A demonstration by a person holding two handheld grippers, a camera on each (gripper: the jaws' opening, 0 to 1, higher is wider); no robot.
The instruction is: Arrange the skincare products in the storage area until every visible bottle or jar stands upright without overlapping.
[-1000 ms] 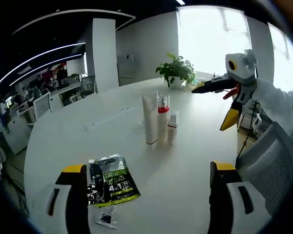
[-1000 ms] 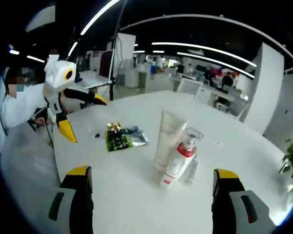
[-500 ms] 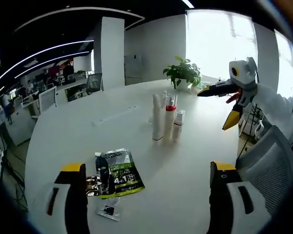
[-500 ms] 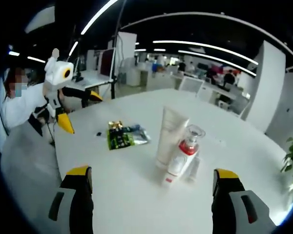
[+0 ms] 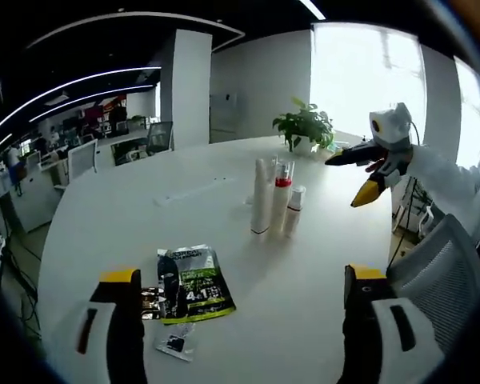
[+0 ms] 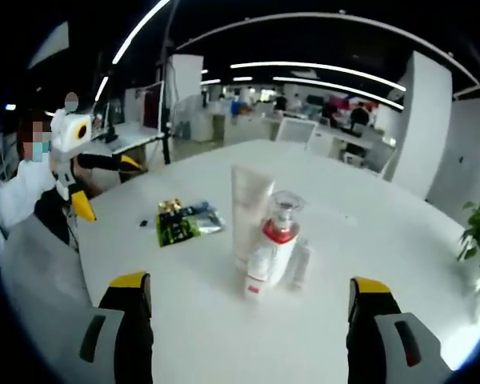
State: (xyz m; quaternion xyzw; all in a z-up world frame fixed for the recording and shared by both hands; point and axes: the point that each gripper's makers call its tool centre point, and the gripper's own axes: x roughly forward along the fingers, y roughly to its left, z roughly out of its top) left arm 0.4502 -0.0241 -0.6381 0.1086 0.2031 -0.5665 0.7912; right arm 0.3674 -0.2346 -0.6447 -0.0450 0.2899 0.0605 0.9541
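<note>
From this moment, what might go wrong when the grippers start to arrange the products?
The tall tube, the red-collared pump bottle and the small bottles stand packed together, so open jaws closing on one may tip its neighbours. The green sachet and a small packet lie flat on the table near the left gripper; wide jaws may slide over them.

The round table (image 5: 224, 200) is plain white; the tall tube (image 5: 262, 195) is white, cream-toned in the right gripper view; the pump bottle (image 6: 277, 240) is white with a red collar and a clear cap; the small bottle (image 5: 293, 210) at its 3 o'clock in the left gripper view is white; the sachet (image 5: 194, 283) is black and lime green with white lettering, a gold-patterned packet (image 5: 150, 302) at its 9 o'clock; the left gripper (image 5: 240, 328) and right gripper (image 6: 244, 328) are black with yellow tips; the potted plant (image 5: 306, 126) is green.
</note>
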